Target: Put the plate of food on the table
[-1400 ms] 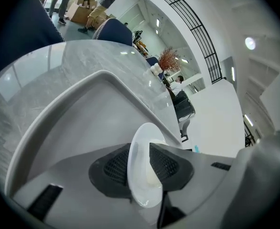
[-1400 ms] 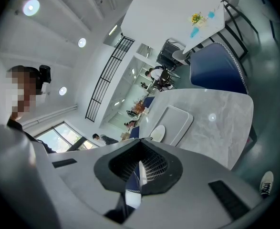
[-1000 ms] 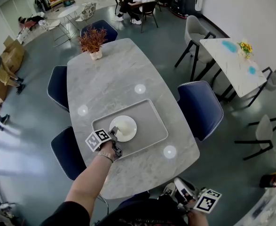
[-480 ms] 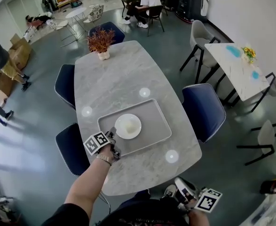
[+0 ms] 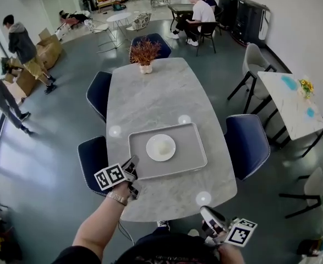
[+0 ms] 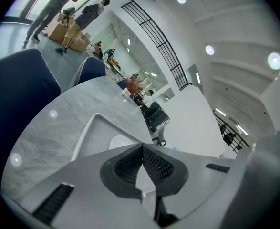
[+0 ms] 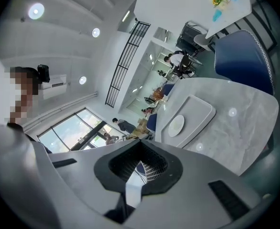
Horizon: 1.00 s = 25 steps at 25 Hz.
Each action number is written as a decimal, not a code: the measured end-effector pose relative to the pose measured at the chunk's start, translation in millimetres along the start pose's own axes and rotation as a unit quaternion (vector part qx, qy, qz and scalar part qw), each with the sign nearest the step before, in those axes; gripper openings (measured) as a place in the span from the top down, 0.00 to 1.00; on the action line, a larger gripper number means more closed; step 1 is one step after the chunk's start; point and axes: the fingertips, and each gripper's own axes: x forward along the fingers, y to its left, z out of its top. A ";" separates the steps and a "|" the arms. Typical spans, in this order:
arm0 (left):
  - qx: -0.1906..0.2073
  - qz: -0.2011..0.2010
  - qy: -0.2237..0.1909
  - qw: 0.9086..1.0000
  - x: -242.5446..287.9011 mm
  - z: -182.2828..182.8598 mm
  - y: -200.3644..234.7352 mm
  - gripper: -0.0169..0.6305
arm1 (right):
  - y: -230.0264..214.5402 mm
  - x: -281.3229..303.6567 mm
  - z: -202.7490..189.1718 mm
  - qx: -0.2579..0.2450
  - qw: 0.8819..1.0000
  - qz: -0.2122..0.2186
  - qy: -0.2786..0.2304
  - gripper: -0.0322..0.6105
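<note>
1. Since the round white plate (image 5: 160,147) with its pale mound of food lies in the middle of the flat grey rectangular tray (image 5: 191,150), and this tray rests on the near half of the long grey marble table (image 5: 150,98), the step in hand seems to be lifting the plate out onto the bare stone.
2. The left gripper (image 6: 142,149) is just off the tray's near left corner, close to the table's left edge. Its jaws are pressed together and nothing is between them.
3. The right gripper (image 7: 140,147) hangs low beyond the table's near edge, its jaws also together and empty.
4. To do this well, I think the left jaws must part first. They should then take the plate by its thin rim and keep it level, so that the food does not slide, and lift it clear of the raised tray border.
5. A red-brown plant in a white pot (image 5: 145,54) stands at the far end, well apart from the tray, with free stone between them.
6. Dark blue padded chairs (image 5: 248,144) stand along both long edges. The people farther off in the room seem not to be in the way.
</note>
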 end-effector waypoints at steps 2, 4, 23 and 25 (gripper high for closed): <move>0.002 -0.027 -0.002 1.000 -17.7 -12.6 -23.4 0.96 | -0.1 -6.7 2.4 -0.007 1.000 0.011 0.014 0.93; 0.008 -0.058 0.001 0.998 -36.0 -29.3 -49.4 0.96 | -0.5 -15.9 4.9 -0.020 0.999 0.017 0.031 0.93; 0.063 -0.195 0.025 0.978 -180.5 -260.4 -212.8 0.96 | 12.0 -128.4 -30.5 -0.029 0.984 0.106 0.140 0.93; 0.065 -0.194 0.027 0.978 -186.6 -274.8 -220.0 0.96 | 11.4 -135.3 -33.5 -0.027 0.982 0.111 0.149 0.93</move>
